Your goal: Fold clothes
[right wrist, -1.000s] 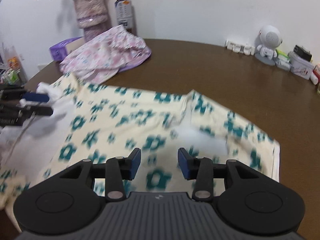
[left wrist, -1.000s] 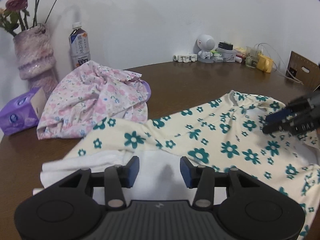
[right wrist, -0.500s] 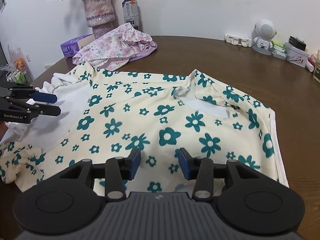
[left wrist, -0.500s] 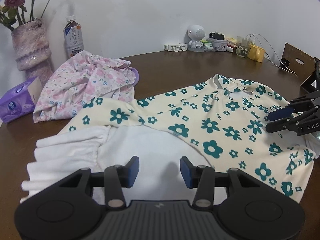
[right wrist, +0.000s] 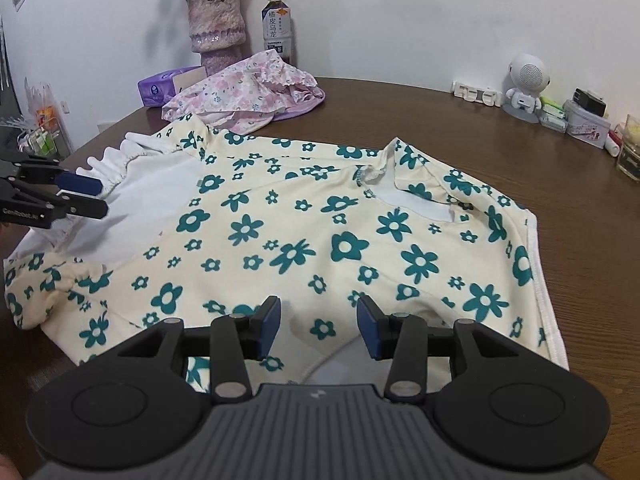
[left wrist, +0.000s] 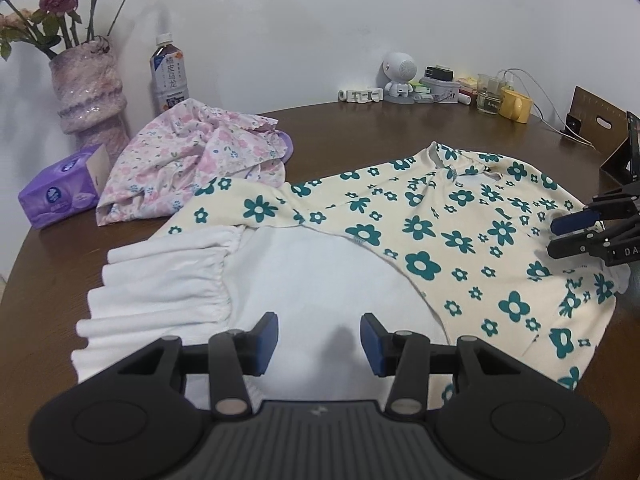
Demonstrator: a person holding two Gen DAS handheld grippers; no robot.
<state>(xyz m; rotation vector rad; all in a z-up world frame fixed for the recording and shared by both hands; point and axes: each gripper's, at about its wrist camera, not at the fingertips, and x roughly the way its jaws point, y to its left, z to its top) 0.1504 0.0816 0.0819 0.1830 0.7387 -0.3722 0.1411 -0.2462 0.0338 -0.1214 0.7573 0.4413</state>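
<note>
Fingers of both the left gripper [left wrist: 319, 345] and right gripper [right wrist: 318, 333] stand wide apart, gripping nothing. Since a second ago the flowered top [right wrist: 320, 236] has settled flat on the worktop [right wrist: 440, 120], white lining toward nine o'clock, ready for folding.

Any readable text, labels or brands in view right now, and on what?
"橘皮乌龙": bottle label.
"GenRobot.AI", partly legible: side of left gripper.
"DA", cut off at the frame edge: side of right gripper.
Purple tissue pack, tin: print too small to read.
</note>
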